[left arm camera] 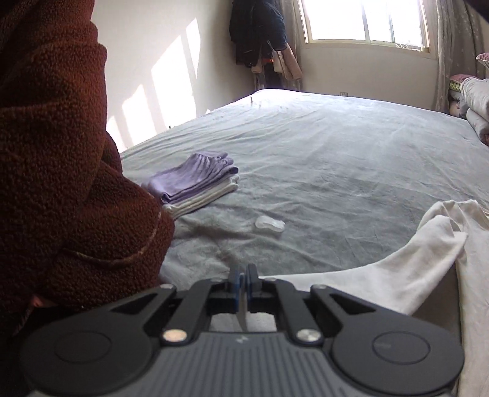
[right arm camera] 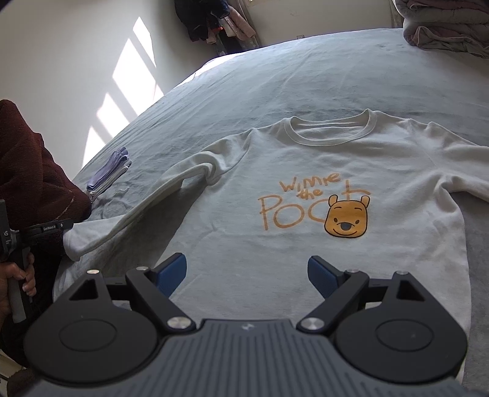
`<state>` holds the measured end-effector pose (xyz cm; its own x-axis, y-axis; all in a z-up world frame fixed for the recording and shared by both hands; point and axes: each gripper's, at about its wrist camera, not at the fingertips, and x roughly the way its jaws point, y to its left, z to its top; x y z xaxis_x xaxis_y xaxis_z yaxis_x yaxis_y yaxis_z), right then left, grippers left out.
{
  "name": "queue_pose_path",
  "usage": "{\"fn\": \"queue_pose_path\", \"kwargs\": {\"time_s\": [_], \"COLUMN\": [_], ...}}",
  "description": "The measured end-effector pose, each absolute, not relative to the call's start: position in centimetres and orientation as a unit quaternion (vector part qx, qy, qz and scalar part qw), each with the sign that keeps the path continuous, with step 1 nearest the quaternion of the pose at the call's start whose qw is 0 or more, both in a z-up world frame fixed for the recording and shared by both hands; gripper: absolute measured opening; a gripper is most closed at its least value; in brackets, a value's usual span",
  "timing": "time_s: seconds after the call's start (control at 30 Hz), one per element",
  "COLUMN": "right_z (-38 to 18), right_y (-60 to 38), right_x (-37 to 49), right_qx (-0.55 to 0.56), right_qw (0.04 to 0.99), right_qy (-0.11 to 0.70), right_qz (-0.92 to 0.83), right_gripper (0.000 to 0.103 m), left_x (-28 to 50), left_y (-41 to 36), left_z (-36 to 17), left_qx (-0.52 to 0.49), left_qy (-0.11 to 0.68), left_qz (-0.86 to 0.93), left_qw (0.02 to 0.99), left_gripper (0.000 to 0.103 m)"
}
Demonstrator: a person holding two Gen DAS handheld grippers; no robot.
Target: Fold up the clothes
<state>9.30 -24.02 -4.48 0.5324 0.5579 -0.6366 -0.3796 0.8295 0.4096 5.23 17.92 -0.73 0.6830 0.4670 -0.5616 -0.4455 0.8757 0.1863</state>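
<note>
While the left gripper (left arm camera: 243, 276) pinches the sweatshirt (right arm camera: 305, 195) sleeve at the bed's (right arm camera: 275, 70) near edge, right gripper (right arm camera: 247, 270) spread, tugging could skew its flat body.

Bed (right arm camera: 275, 76): grey-blue cover, wrinkled.
Sweatshirt (right arm camera: 275, 244): white, spread flat, front up, printed w/ bear face.
Folded stack (left arm camera: 195, 183): lilac over white, near left edge.
Small clear item (left arm camera: 269, 225): beside stack.
Bedding pile (right arm camera: 443, 27): far right corner.

Rust-brown fleece sleeve (left arm camera: 61, 152); black grippers with blue-padded jaws, silver screws, ribbed grey bodies
</note>
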Motion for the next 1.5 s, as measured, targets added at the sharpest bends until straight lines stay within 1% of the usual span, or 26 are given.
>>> {"fn": "queue_pose_path", "kwargs": {"time_s": [0.2, 0.37, 0.43, 0.67, 0.73, 0.8, 0.83, 0.87, 0.93, 1.07, 1.1, 1.17, 1.2, 1.27, 1.33, 1.37, 1.5], "right_z": [-4.8, -5.2, -5.3, -5.7, -5.7, -5.6, -5.6, -5.6, -5.5, -4.8, -4.6, -4.2, -4.0, -3.7, -3.3, -3.1, -2.8], "right_y": [-24.4, -24.9, -25.1, -25.9, -26.0, -26.1, -26.2, -26.3, -26.4, -26.5, -26.5, -26.5, -26.5, -26.7, -27.0, -27.2, -28.4], "right_x": [9.6, 10.0, 10.1, 10.6, 10.7, 10.7, 10.7, 10.7, 10.6, 10.1, 9.9, 9.6, 9.4, 9.0, 8.5, 8.3, 7.6], "right_qx": [0.110, 0.107, 0.106, 0.103, 0.101, 0.099, 0.099, 0.098, 0.100, 0.100, 0.099, 0.097, 0.097, 0.095, 0.092, 0.090, 0.092], "right_qw": [0.869, 0.870, 0.870, 0.872, 0.874, 0.875, 0.876, 0.877, 0.878, 0.884, 0.886, 0.889, 0.891, 0.894, 0.899, 0.902, 0.907], "right_qy": [0.405, 0.409, 0.410, 0.415, 0.414, 0.413, 0.412, 0.412, 0.411, 0.400, 0.397, 0.390, 0.388, 0.382, 0.375, 0.371, 0.364], "right_qz": [0.263, 0.255, 0.251, 0.238, 0.235, 0.231, 0.230, 0.228, 0.224, 0.221, 0.220, 0.218, 0.217, 0.213, 0.206, 0.203, 0.191], "right_gripper": [0.090, 0.090, 0.090, 0.090, 0.090, 0.090, 0.090, 0.090, 0.090, 0.090, 0.090, 0.090, 0.090, 0.090, 0.090, 0.090, 0.090], "left_x": [8.8, 12.6, 14.1, 16.5, 16.2, 15.8, 15.6, 15.3, 14.7, 12.8, 12.2, 11.2, 10.7, 9.7, 8.6, 8.2, 6.8], "left_y": [18.9, 19.4, 19.9, 21.4, 21.2, 20.7, 20.4, 20.1, 18.7, 15.8, 14.9, 12.9, 11.6, 8.9, 6.1, 4.8, 0.0], "left_z": [2.3, 2.3, 1.7, -2.9, -3.7, -3.8, -3.7, -3.6, -2.8, -0.9, -0.5, 0.0, 0.2, 0.2, -0.3, -0.7, -3.3], "left_qx": [0.068, 0.111, 0.118, 0.106, 0.094, 0.082, 0.076, 0.071, 0.059, -0.004, -0.023, -0.046, -0.056, -0.061, -0.058, -0.055, -0.035], "left_qy": [0.258, 0.247, 0.262, 0.362, 0.374, 0.371, 0.368, 0.364, 0.356, 0.347, 0.347, 0.350, 0.350, 0.352, 0.352, 0.351, 0.364], "left_qz": [0.297, 0.321, 0.335, 0.365, 0.358, 0.350, 0.346, 0.342, 0.333, 0.288, 0.271, 0.236, 0.216, 0.183, 0.145, 0.130, 0.084], "left_qw": [0.917, 0.907, 0.897, 0.851, 0.850, 0.856, 0.860, 0.863, 0.871, 0.892, 0.897, 0.905, 0.910, 0.916, 0.923, 0.926, 0.927], "left_gripper": [0.003, 0.003, 0.003, 0.005, 0.012, 0.024, 0.035, 0.042, 0.045, 0.061, 0.063, 0.071, 0.073, 0.083, 0.089, 0.091, 0.092]}}
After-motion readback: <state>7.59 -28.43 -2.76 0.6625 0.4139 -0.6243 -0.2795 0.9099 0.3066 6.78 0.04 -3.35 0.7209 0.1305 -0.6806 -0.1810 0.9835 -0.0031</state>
